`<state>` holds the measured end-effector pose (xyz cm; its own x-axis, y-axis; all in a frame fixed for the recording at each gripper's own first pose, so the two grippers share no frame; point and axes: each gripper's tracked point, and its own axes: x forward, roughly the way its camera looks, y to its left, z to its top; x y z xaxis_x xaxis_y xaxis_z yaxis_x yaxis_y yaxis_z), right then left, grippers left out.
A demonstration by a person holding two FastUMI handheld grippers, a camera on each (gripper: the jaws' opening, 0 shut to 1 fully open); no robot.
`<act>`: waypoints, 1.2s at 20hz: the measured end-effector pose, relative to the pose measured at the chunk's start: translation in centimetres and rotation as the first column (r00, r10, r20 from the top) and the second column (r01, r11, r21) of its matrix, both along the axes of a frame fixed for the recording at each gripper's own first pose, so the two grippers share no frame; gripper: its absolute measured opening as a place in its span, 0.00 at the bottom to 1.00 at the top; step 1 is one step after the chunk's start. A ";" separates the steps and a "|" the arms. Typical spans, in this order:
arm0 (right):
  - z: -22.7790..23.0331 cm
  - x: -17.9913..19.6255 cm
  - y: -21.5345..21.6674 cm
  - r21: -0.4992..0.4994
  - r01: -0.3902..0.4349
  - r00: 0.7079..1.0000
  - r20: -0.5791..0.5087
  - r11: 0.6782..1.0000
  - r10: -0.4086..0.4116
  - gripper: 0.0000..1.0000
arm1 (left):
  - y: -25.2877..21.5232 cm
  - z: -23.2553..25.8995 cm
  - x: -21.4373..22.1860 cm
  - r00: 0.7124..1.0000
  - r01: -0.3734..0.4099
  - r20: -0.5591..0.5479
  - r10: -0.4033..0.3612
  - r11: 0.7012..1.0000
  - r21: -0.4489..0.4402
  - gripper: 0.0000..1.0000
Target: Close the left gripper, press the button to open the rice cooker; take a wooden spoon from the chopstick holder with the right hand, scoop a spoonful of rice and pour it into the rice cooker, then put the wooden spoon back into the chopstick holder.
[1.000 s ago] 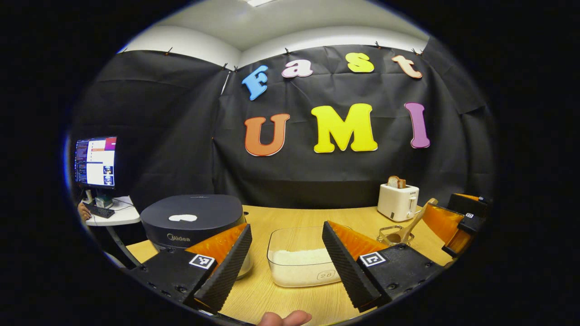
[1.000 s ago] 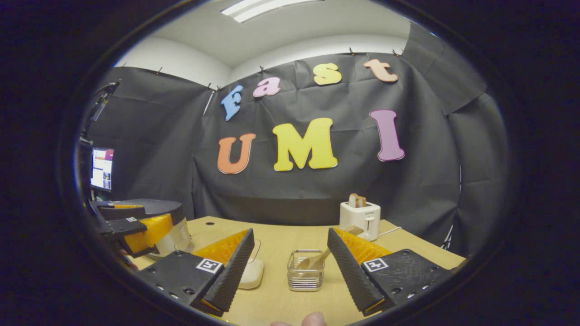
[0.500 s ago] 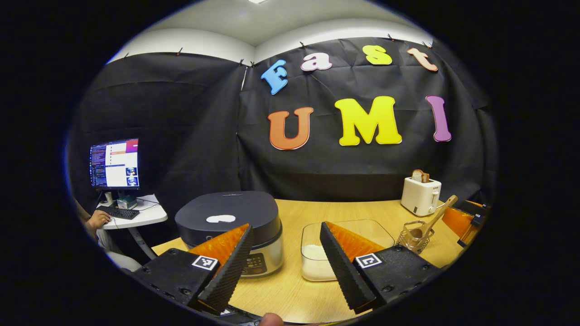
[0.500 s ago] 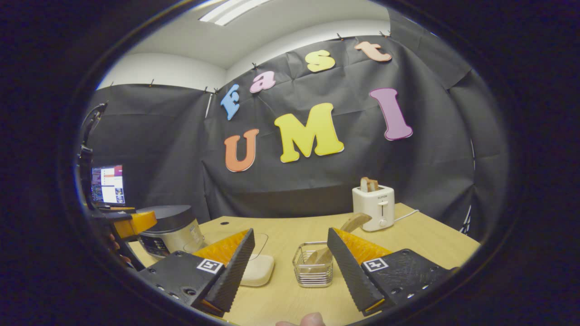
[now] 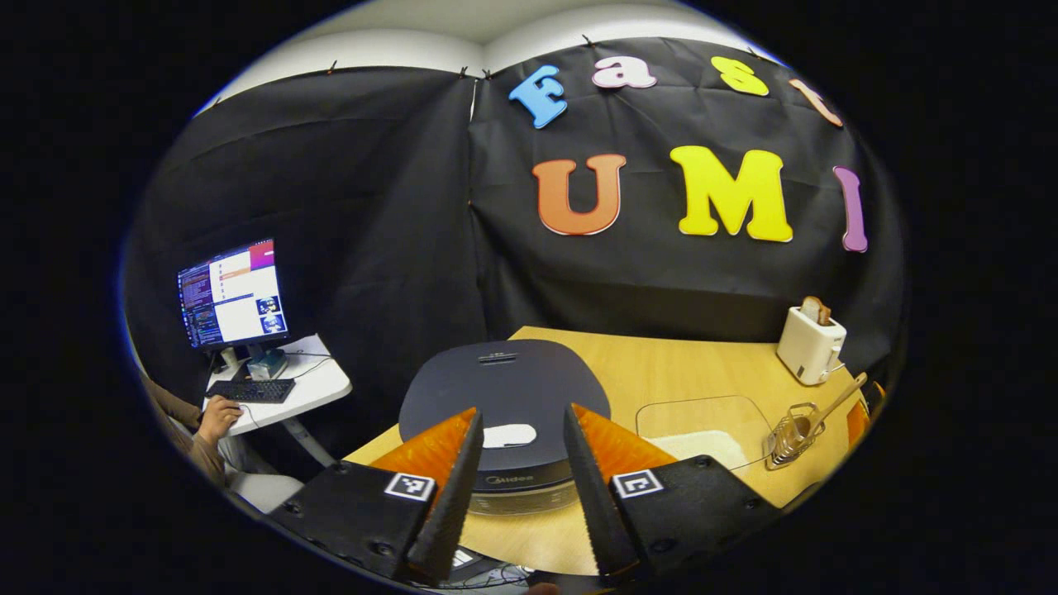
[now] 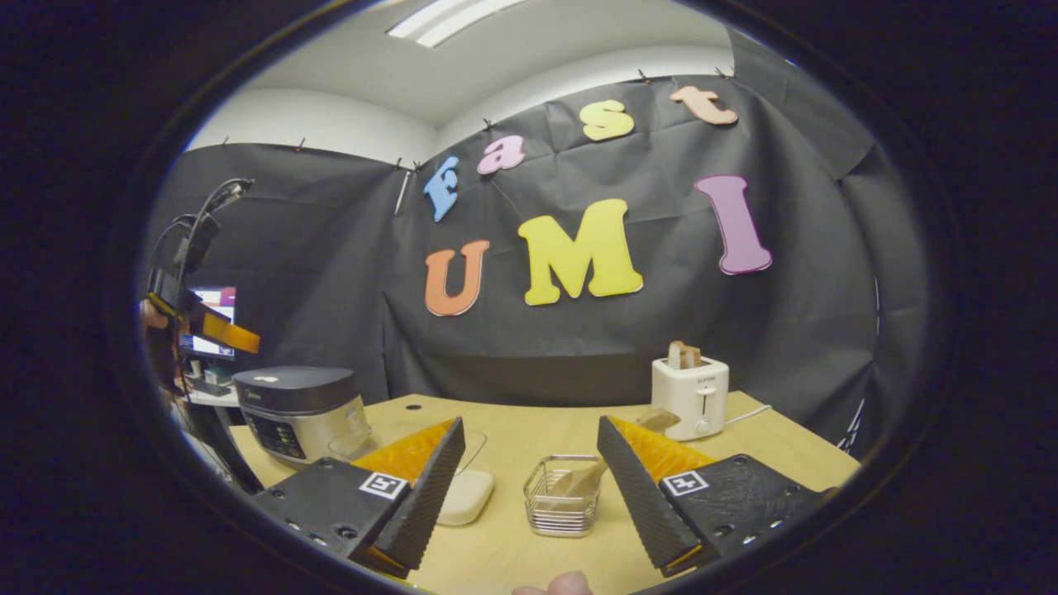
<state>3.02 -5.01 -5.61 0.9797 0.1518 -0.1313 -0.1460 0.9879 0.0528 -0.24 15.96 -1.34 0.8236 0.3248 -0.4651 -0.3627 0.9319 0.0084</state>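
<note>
Left gripper (image 5: 522, 496) hangs above the rice cooker (image 5: 506, 406), looking down on its dark lid — lid down, a pale oval mark on top showing between the fingers. Jaws partly open with a moderate gap, nothing held. In the left gripper view the cooker sits at the near left corner of the wooden table (image 5: 669, 364); to its right a clear container with rice (image 5: 702, 426), then the wire chopstick holder (image 5: 789, 434) with the wooden spoon (image 5: 835, 398) leaning out toward the right. A white toaster (image 5: 810, 343) stands farther back by the wall. Off the table to the left, a monitor (image 5: 231, 293) on a small desk and a person's hand (image 5: 219, 413) at a keyboard. Right gripper (image 6: 529, 492) — jaws wide apart, empty, held low over the table. In the right gripper view the chopstick holder (image 6: 564, 494) lies straight ahead between the fingers, spoon inside and tilted right; rice container (image 6: 463, 487) just left of it, cooker (image 6: 297, 409) farther left, toaster (image 6: 690, 397) behind.
</note>
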 end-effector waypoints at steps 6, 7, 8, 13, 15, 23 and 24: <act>0.4 -0.2 -1.0 -0.028 0.003 0.999 0.038 1.000 -0.002 0.96 | 0.8 -2.7 1.5 0.984 0.012 -0.175 -0.037 0.990 -0.143 0.23; 0.4 -0.2 -1.0 -0.022 -0.003 0.999 0.043 1.000 0.004 0.96 | 0.6 -3.2 1.5 0.977 0.016 -0.205 -0.049 0.987 -0.163 0.18; 0.3 -0.1 -1.2 -0.017 0.001 0.999 0.042 1.000 0.000 0.96 | 0.5 -3.6 1.8 0.972 0.017 -0.226 -0.058 0.984 -0.179 0.08; 0.4 0.2 -2.4 0.011 0.041 0.998 0.050 0.999 -0.041 0.96 | 1.1 -5.8 1.6 0.950 -0.044 -0.312 -0.033 0.971 -0.237 0.03; 0.7 0.4 -2.7 0.028 0.045 0.997 0.063 0.999 -0.047 0.92 | 1.1 -5.8 1.6 0.944 -0.034 -0.325 -0.046 0.971 -0.235 0.03; -0.5 0.6 -1.4 0.020 0.019 0.999 0.042 1.000 -0.020 0.96 | 1.4 -6.2 1.6 0.942 -0.004 -0.331 -0.050 0.987 -0.158 0.03; -0.5 0.7 -1.5 0.020 0.022 0.999 0.037 1.000 -0.023 0.96 | 1.3 -6.1 1.5 0.946 -0.001 -0.320 -0.045 0.990 -0.142 0.03</act>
